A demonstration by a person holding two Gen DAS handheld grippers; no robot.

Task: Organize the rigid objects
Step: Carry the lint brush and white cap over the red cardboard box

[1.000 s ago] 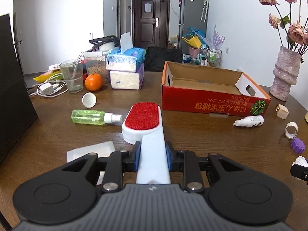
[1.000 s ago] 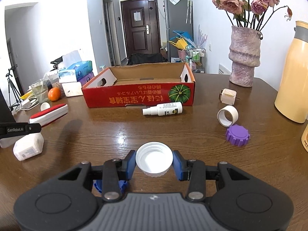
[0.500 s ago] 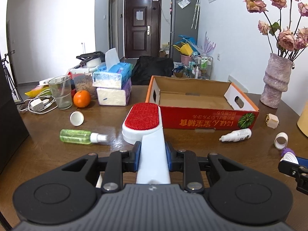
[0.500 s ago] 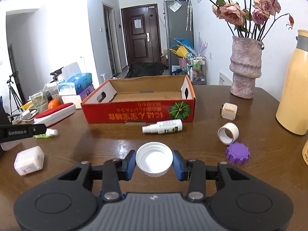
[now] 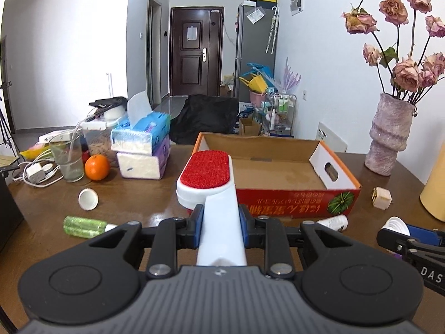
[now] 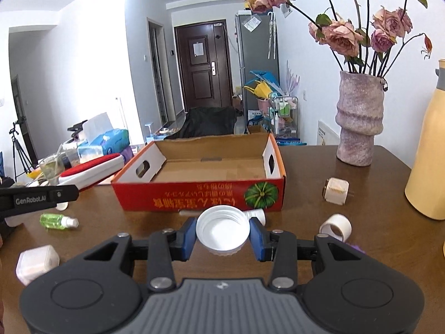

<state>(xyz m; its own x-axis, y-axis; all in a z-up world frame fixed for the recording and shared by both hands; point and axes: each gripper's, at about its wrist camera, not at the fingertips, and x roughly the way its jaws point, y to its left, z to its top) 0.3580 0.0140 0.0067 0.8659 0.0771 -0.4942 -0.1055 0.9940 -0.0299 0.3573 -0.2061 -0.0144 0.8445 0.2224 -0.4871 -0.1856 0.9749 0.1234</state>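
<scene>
Brush (image 5: 207, 178) first: white body, red bristle pad, its handle clamped in my left gripper (image 5: 220, 224), head hanging over the near left corner of the red cardboard box (image 5: 294, 204). My right gripper (image 6: 222, 235) is squeezing a white screw lid (image 6: 222, 229), open side up, just before the box's near wall. The box is sitting open and empty mid-tabletop, clear above its rim. Around it on the tabletop (image 6: 375, 183) are lying a green bottle (image 6: 57, 220), a white spray bottle (image 5: 333, 221), a tape roll (image 6: 335, 226) and a small cube (image 6: 336, 190). Both grippers are pointing slightly downward towards the box.
</scene>
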